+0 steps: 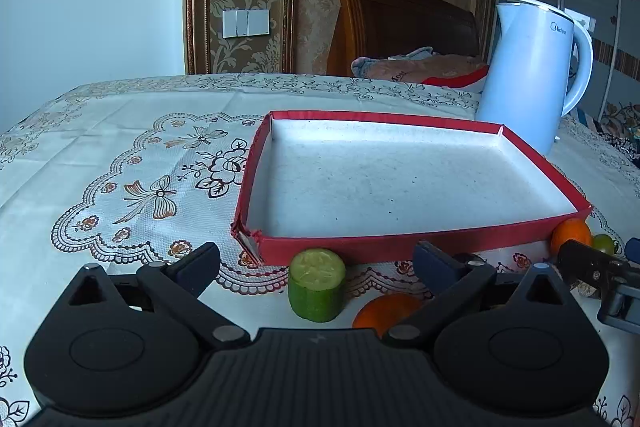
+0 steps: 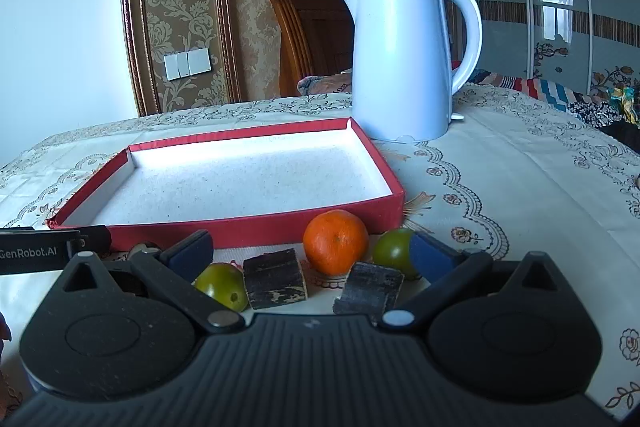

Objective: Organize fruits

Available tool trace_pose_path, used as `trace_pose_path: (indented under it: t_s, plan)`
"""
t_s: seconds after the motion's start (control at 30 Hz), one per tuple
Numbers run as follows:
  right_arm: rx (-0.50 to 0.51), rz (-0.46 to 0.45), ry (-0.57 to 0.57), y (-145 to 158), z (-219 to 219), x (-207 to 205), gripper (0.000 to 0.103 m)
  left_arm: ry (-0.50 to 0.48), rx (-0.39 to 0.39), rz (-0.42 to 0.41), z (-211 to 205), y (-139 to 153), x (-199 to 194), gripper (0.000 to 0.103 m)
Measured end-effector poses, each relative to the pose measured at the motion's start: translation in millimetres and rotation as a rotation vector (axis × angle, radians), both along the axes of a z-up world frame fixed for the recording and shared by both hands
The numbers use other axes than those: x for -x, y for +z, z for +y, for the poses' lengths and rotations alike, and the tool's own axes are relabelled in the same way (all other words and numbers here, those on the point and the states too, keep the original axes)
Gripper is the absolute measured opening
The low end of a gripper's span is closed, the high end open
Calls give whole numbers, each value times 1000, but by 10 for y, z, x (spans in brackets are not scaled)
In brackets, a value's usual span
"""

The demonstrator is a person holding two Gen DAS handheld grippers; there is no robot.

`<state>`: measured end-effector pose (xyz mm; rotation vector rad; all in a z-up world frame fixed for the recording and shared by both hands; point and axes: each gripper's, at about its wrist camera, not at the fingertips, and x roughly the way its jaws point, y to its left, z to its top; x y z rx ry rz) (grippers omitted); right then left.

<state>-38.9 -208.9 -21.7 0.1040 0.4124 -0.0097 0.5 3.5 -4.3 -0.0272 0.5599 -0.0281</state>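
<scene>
Left gripper [image 1: 316, 259] fingers apart, empty. Cucumber piece [image 1: 317, 283] upright between fingers, just ahead, before tray [image 1: 360, 249] wall. Right gripper [image 2: 312, 251] also spread, empty; orange [image 2: 335, 241] centred ahead between fingers. Tray empty, beyond both. Left nearer cucumber.

Left black two-finger gripper [image 1: 316, 259] held low and level, jaws spread wide, nothing between the blue-padded fingertips [image 1: 199, 259]. Right black two-finger gripper [image 2: 312, 251] likewise low, jaws wide apart, gripping nothing.
</scene>
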Motion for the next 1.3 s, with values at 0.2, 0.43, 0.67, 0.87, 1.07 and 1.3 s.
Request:
trace_pose_path:
  t_s: [0.2, 0.43, 0.67, 0.87, 1.07, 1.3]
  plan:
    - [4, 3, -3, -1, 4, 2, 103, -13, -21, -9, -30, -6, 18, 103]
    - [15, -2, 0, -3, 23, 8, 103, -20, -27, -14, -46, 0, 28, 103]
    - [15, 8, 1, -8, 28, -7, 103, -32, -42, -12, -55, -12, 18, 103]
    - [11, 1, -4, -5, 20, 8, 103, -35, -37, -8, -44, -15, 10, 103]
    - [-39, -15, -45, 11, -145, 91, 103, -32, -25, -5, -17, -7, 10, 103]
    - [6, -16, -35, 35, -402, 375, 103, -42, -10, -8, 5, 13, 31, 103]
